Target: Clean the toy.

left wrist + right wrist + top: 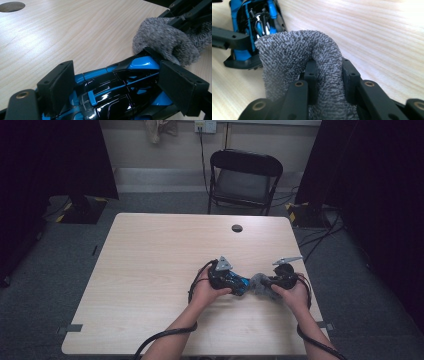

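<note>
Grey towelling cloth [297,52], pinched in the right tongs [329,72], touches the blue toy car [117,85] gripped by the left tongs [120,82]; the high view shows both on the counter [150,270].

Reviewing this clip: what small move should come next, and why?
Probably draw the grey cloth along the blue and black toy car. The right gripper pinches the cloth against the car's end, and the left gripper clamps the car's sides.

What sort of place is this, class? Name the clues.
Probably a recording room or lab set up for filming, not a home: black curtains hang at both sides, cables trail over grey carpet, and a folding chair faces a plain wooden table.
</note>
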A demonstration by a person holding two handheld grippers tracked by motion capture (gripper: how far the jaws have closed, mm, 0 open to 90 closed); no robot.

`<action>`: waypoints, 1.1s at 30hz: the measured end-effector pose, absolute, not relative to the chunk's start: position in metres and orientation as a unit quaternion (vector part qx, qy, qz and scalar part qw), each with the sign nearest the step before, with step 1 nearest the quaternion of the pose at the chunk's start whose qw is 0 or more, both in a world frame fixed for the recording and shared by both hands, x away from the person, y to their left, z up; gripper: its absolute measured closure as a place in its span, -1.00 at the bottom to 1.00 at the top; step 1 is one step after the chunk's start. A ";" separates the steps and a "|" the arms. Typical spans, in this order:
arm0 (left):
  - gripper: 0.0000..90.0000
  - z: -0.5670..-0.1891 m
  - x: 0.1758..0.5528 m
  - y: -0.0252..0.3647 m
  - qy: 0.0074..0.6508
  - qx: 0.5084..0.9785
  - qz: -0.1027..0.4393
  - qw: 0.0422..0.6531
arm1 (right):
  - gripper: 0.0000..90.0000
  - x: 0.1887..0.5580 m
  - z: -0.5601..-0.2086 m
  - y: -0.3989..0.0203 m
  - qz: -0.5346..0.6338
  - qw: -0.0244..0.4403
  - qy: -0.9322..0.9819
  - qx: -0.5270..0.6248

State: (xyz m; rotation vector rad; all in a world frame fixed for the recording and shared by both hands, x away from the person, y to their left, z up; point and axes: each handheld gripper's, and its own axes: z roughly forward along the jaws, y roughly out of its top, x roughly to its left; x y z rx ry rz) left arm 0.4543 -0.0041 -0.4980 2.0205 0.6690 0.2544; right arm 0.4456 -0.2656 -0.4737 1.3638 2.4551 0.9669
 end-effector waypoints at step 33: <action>-0.68 -0.498 0.455 -0.004 0.272 0.828 0.102 0.479 | 0.58 0.412 -0.446 -0.287 0.378 0.095 0.820 0.420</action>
